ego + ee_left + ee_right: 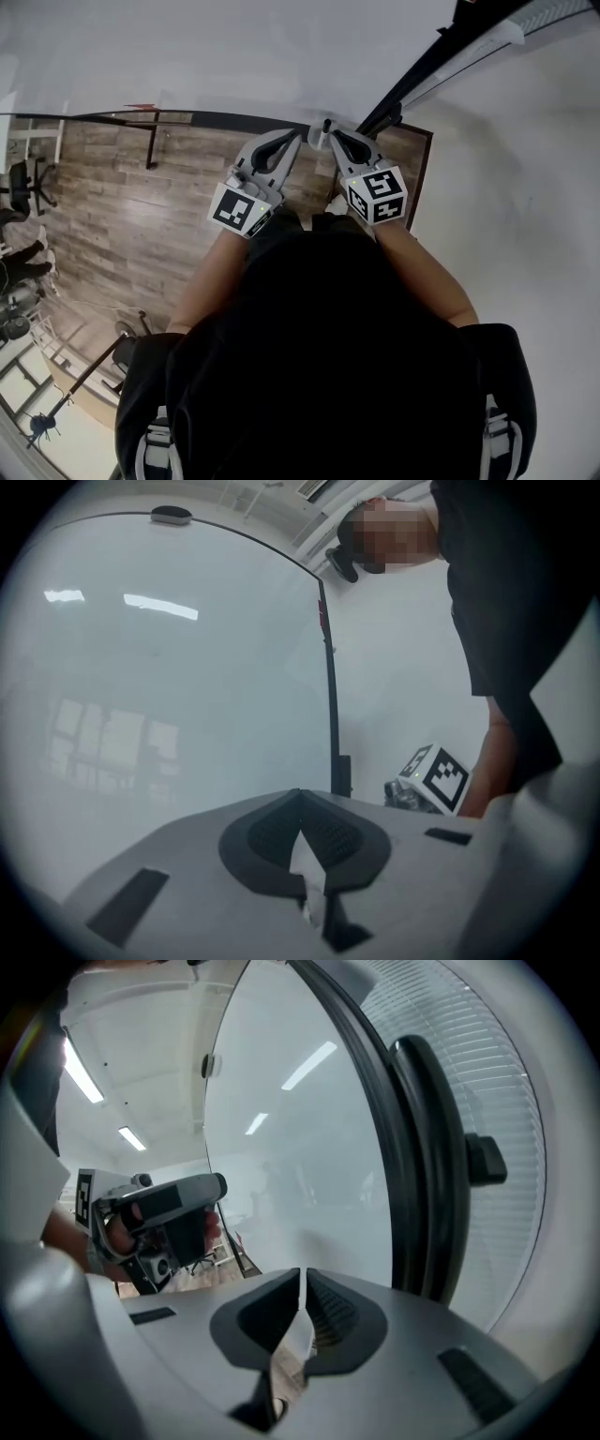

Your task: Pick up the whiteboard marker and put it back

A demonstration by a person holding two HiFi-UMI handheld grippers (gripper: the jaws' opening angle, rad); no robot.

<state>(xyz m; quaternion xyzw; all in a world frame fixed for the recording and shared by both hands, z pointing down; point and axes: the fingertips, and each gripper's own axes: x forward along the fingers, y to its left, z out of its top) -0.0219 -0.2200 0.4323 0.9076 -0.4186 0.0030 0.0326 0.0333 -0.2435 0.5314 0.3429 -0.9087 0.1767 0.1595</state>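
Note:
No whiteboard marker shows in any view. In the head view both grippers are held side by side with their tips close to the whiteboard (234, 56). My left gripper (302, 134) has its jaws together with nothing between them, as its own view confirms (300, 794). My right gripper (330, 127) is beside it, near the board's black frame (441, 66). Its jaws (302, 1274) stand all but closed, with only a hairline slit and nothing in it. Each gripper's view shows the other gripper: the right one's marker cube (436, 775) and the left one's body (159, 1208).
The board's black edge strip (330, 696) runs upright, with a white wall (525, 234) to its right. A wooden floor (122, 216) lies below, and office chairs (23, 187) stand far left. Window blinds (506, 1110) show past the frame (412, 1166).

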